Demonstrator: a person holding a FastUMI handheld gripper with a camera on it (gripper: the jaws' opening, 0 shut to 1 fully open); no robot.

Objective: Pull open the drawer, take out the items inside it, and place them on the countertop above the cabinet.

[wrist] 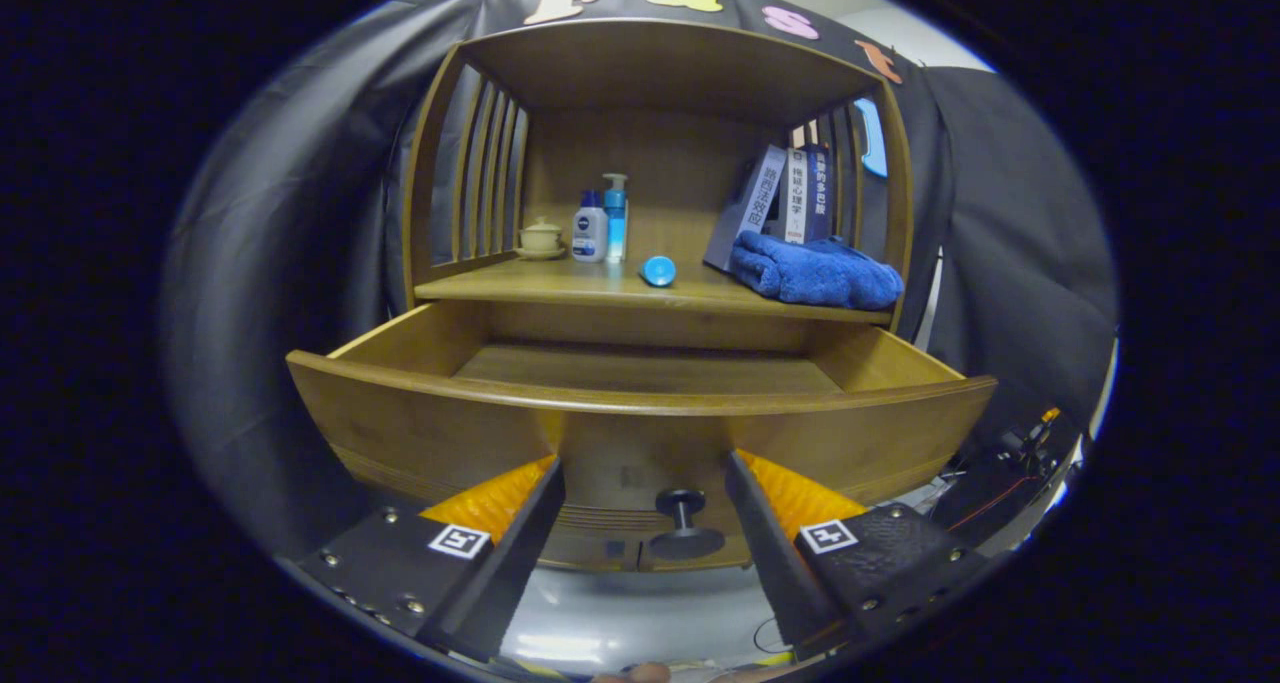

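The wooden drawer (420,433) stands pulled out toward me, and the part of its floor that I see is bare. Its dark round knob (685,525) sits on the drawer front, between my two fingers and untouched by either. My gripper (645,463) is open, fingertips close to the drawer front. On the countertop (590,285) above the drawer lies a small blue round item (658,270), near the front edge.
On the countertop, at the back left, are a small lidded cup (541,237), a white bottle (589,231) and a blue pump bottle (615,218). A folded blue towel (815,271) and leaning books (790,198) fill the right. Slatted side walls and a top shelf enclose it.
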